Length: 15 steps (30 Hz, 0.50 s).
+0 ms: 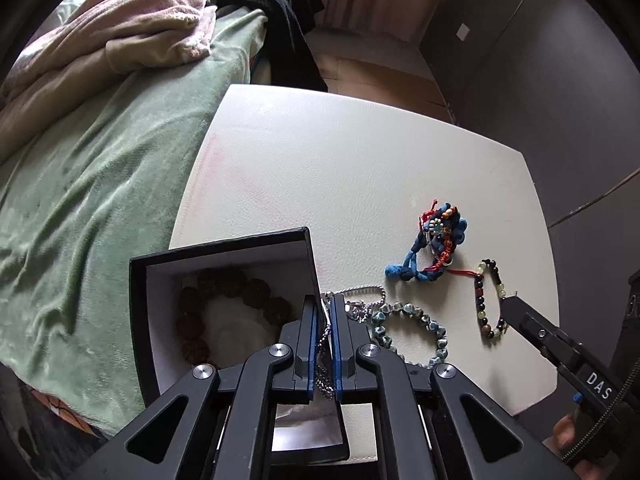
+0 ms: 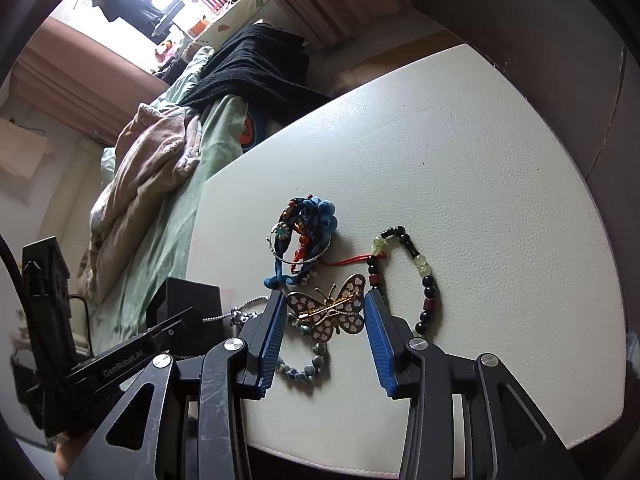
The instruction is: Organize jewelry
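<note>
While its blue pads press together on a silver chain (image 1: pixel 362 294), the left gripper (image 1: pixel 324 322) points steeply down at the right wall of an open black box (image 1: pixel 224 248). One end of the chain hangs down between the pads; the rest trails right over the white table (image 1: pixel 340 168). Inside the box, on its pale lining, lies a brown bead bracelet (image 1: pixel 240 292).

Just right of the gripper, a teal bead bracelet (image 1: pixel 416 320) lies flat on the table, touching the chain. Beyond it sits a tangle of blue cord (image 1: pixel 434 248) with red thread and small beads, and right of that a loop of black and green beads (image 1: pixel 490 300).

The right gripper (image 2: pixel 324 312) holds a gold butterfly brooch (image 2: pixel 328 310) between its half-spread blue pads; the wings seem to touch both pads, though the contact on the right is hard to judge. It hangs over the teal bracelet, with the blue tangle behind and the black-green loop beside its right pad.

Left of the table lies a bed with a green blanket (image 1: pixel 88 184), pink bedding (image 1: pixel 132 36) and a black cloth (image 1: pixel 280 4).
</note>
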Each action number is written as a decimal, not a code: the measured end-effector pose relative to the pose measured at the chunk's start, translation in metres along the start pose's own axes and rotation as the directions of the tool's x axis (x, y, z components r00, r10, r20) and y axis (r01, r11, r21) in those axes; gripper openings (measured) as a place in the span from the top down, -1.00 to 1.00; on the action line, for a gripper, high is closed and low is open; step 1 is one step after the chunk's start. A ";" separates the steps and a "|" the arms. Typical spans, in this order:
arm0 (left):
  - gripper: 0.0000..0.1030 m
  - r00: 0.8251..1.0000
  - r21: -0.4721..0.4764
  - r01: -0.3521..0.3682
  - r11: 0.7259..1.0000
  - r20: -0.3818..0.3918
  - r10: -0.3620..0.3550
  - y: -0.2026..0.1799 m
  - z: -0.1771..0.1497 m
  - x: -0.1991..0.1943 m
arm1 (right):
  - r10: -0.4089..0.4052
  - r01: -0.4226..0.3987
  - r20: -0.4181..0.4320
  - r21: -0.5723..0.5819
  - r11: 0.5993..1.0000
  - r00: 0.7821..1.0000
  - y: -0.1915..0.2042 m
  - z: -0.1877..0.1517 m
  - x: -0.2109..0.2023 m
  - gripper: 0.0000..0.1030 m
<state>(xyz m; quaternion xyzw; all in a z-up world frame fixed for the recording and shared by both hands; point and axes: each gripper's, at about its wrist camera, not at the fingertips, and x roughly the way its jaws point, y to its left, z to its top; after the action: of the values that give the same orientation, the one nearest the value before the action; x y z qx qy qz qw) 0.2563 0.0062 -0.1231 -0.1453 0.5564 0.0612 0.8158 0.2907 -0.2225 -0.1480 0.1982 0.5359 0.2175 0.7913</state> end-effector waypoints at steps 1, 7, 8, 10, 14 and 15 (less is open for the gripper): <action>0.88 1.000 0.002 0.002 1.000 -0.003 -0.002 0.000 0.000 -0.001 | -0.001 0.001 0.000 -0.001 1.000 1.000 0.000 0.000 0.000 0.21; 0.88 0.999 0.004 0.025 1.000 -0.022 -0.025 -0.001 -0.002 0.005 | -0.006 0.005 -0.008 -0.007 1.000 1.000 0.004 -0.002 0.004 0.21; 0.88 0.999 0.002 0.028 1.000 -0.021 -0.028 0.000 -0.003 0.004 | -0.006 0.006 -0.008 -0.008 1.000 1.000 0.004 -0.002 0.004 0.21; 0.88 0.999 0.000 0.039 0.999 -0.023 -0.039 0.001 -0.003 0.001 | -0.008 0.007 -0.007 -0.008 1.000 1.000 0.004 -0.002 0.004 0.21; 0.88 0.999 0.031 0.032 0.999 -0.026 -0.031 -0.004 -0.003 -0.004 | -0.013 0.013 -0.005 -0.005 1.000 1.000 0.002 -0.002 0.004 0.21; 0.88 1.000 0.043 0.015 0.999 -0.024 -0.014 -0.006 -0.003 -0.004 | -0.014 0.014 -0.006 -0.005 1.000 1.000 0.002 -0.002 0.004 0.21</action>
<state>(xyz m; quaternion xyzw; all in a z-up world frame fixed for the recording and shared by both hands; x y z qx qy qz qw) 0.2542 -0.0003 -0.1195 -0.1323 0.5663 0.0417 0.8124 0.2902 -0.2182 -0.1503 0.1918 0.5389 0.2139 0.7918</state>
